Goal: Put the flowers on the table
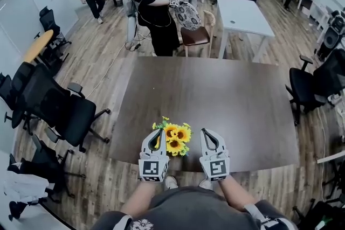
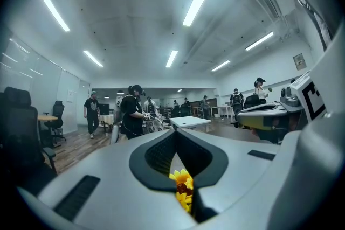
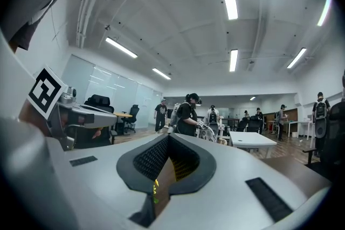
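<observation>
Well, head view: bunch of yellow sunflowers with green leaves [image 1: 173, 138] lies low centre on dark brown wooden table [image 1: 215, 94], near front edge, between my left gripper [image 1: 153, 133] and right gripper [image 1: 208, 132].
Left gripper view: jaws closed tip to tip, no stem pinched; sunflowers [image 2: 182, 183] peek through gap, low centre.
Right gripper view: jaws closed too, empty.
I judge placement done, hence idle tools.

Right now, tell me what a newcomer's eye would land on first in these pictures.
The bright yellow sunflowers stand out at the near edge of the dark brown table, between the left hand-held gripper and the right hand-held gripper. Next comes the person in black standing beyond the table's far side, by a brown chair.
</observation>
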A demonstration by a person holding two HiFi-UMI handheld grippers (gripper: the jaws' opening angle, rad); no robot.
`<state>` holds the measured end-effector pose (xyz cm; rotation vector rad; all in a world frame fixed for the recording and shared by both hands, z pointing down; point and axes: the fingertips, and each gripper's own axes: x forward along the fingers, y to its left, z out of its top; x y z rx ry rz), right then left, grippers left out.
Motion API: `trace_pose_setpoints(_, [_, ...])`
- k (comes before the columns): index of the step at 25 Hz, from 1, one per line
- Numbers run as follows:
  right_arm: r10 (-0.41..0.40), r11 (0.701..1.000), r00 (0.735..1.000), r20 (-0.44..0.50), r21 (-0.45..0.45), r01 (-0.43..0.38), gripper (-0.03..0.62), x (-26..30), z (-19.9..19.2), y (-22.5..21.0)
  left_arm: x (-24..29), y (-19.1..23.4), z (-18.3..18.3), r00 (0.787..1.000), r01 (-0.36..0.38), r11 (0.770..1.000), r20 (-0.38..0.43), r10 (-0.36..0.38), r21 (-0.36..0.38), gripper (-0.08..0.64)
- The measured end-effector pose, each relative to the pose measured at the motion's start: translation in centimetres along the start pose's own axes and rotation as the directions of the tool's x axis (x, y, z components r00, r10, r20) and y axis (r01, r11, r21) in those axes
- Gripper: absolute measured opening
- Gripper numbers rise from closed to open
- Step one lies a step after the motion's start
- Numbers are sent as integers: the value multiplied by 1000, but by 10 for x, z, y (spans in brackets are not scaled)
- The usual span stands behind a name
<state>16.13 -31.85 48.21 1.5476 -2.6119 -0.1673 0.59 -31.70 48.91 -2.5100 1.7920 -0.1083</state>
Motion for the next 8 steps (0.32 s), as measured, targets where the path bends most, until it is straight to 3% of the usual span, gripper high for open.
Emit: trace_pose_setpoints(8, [-11,1000,1000,-12,0,11,23,3,-1,-9,8,-3,-4,1000,7,1000,-2,-7,-5,8])
